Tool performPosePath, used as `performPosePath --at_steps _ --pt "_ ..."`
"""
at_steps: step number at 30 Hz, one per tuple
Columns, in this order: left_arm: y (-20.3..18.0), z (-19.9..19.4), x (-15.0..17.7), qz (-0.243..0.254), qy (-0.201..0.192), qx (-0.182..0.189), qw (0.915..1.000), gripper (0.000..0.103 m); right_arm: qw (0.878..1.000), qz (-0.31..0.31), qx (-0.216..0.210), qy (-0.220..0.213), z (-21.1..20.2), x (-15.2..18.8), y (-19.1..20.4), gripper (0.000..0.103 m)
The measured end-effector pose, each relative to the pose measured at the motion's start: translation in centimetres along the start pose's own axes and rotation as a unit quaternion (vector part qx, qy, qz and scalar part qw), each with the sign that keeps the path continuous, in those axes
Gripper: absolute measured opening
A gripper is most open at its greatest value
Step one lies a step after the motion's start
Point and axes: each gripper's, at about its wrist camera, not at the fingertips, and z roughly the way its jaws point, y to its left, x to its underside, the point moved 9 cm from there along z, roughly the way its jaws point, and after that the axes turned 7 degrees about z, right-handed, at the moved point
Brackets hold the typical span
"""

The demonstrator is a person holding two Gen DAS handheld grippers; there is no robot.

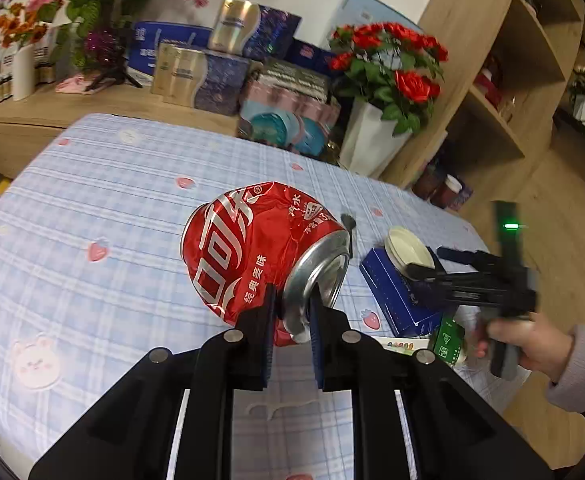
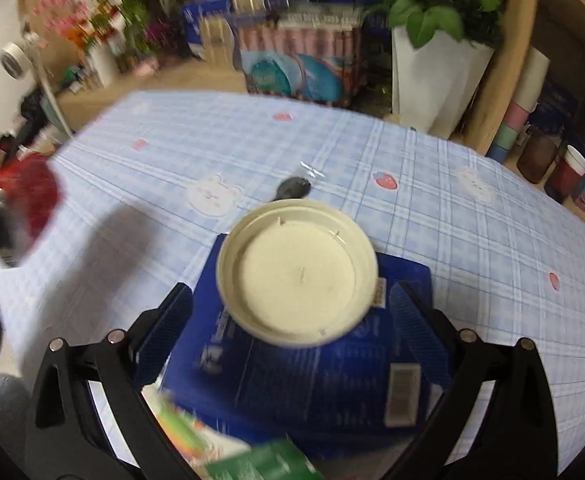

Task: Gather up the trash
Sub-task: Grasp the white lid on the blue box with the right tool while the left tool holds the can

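The left gripper (image 1: pixel 291 312) pinches the rim of the crushed red can (image 1: pixel 252 256), held above the tablecloth (image 1: pixel 92 200). The right gripper (image 2: pixel 290 316), fingers spread, flanks the blue box (image 2: pixel 304 380) bearing a white lid (image 2: pixel 297 276).

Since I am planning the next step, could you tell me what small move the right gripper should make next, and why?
Probably close the right gripper on the blue box: its open fingers sit on either side of the box, which carries a cream lid. The left gripper already pinches the crushed Coca-Cola can.
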Motion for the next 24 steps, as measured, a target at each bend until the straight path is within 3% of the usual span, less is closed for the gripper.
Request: performPosePath --at_steps 4,6,10,17,24 --pt "0.7 -2.5 0.0 0.002 -0.019 -0.012 0.9997 0.015 0.999 0.048 0.008 0.014 1.3 -0.4 -1.0 0.096" --pt "1.0 -3.5 0.1 -0.002 -0.027 -0.013 0.9995 0.015 0.998 0.063 -0.013 0.017 1.2 -0.4 -1.0 0.087" --pt "1.4 -5.0 0.9 -0.041 -0.043 -0.003 0.9982 0.015 0.998 0.057 -0.014 0.005 0.1 -0.3 -0.7 0.086" --pt "0.2 -6.2 2.1 -0.062 -0.048 0.002 0.9969 0.015 0.997 0.061 -0.041 -0.036 -4.5 1.0 -0.3 0.086" --pt "-2.2 -7.6 2.9 -0.052 -0.05 0.008 0.9974 0.015 0.992 0.073 -0.077 -0.064 -9.9 5.1 0.5 0.086"
